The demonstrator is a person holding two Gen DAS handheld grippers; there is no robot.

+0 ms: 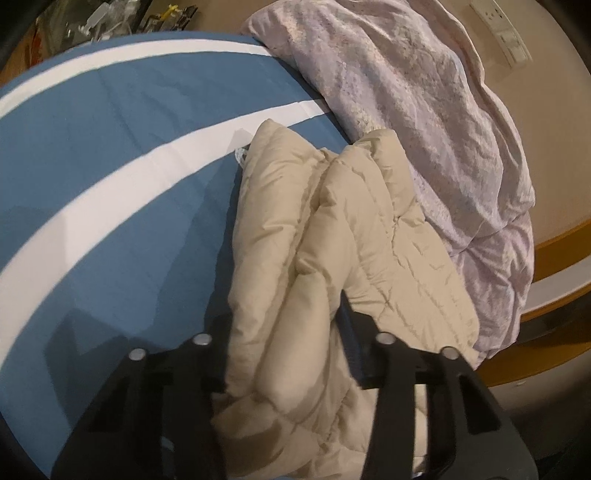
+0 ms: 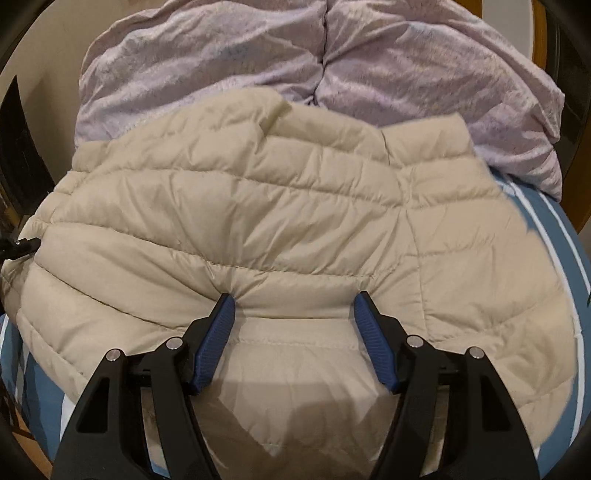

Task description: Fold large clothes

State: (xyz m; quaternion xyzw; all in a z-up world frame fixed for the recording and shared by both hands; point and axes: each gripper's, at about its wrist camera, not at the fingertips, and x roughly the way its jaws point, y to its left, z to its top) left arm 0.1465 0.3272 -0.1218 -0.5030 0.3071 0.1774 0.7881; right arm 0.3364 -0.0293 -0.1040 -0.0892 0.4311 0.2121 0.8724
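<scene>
A beige quilted puffer jacket [image 1: 351, 221] lies on a blue sheet with white stripes [image 1: 110, 147]. In the left wrist view a thick bunched fold of it fills the gap between the black fingers of my left gripper [image 1: 286, 314], which is shut on it. In the right wrist view the jacket [image 2: 258, 206] spreads wide below me. My right gripper [image 2: 293, 297] stands open over it, its blue pads [image 2: 218, 339] apart, and the fingertips dent the fabric near a stitched seam.
A crumpled lilac quilt [image 1: 406, 92] lies against the jacket's far side, and it also shows as the lilac quilt [image 2: 406, 66] in the right wrist view. A wooden bed frame [image 1: 561, 258] runs along the right. Clutter [image 1: 92, 18] sits beyond the sheet's far left edge.
</scene>
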